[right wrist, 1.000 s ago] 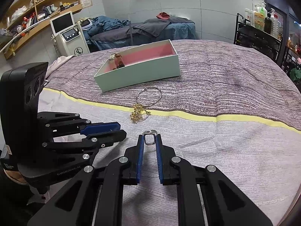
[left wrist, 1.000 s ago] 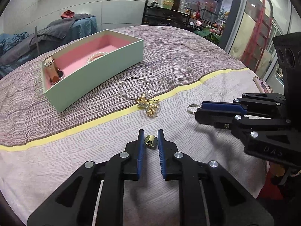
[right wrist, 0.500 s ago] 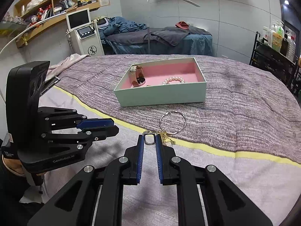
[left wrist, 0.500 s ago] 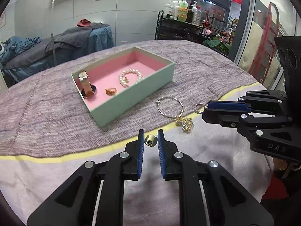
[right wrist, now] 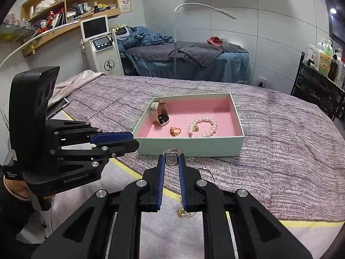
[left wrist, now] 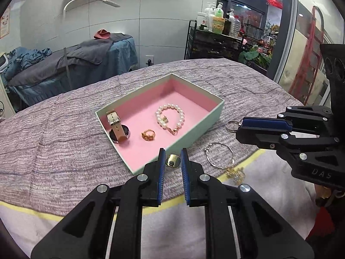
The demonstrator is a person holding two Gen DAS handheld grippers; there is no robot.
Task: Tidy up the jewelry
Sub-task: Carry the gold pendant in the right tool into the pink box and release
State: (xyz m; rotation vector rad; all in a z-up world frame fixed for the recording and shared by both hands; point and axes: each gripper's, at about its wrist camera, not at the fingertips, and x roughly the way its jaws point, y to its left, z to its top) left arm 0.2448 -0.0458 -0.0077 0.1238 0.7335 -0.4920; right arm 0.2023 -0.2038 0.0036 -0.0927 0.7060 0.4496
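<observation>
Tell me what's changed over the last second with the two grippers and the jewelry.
Both hand-held grippers have carried their rings up and toward the box: the left hand-held gripper stays shut on the gold ring, the right hand-held gripper on the silver ring. The box contents and the hoop bracelet have not moved.

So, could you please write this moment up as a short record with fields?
left gripper: shut on a gold ring
right gripper: shut on a silver ring
box: open, pink inside; holds a watch, an amber ring and a pearl bracelet
bedspread: hoop bracelet with gold charms lies beside the box
</observation>
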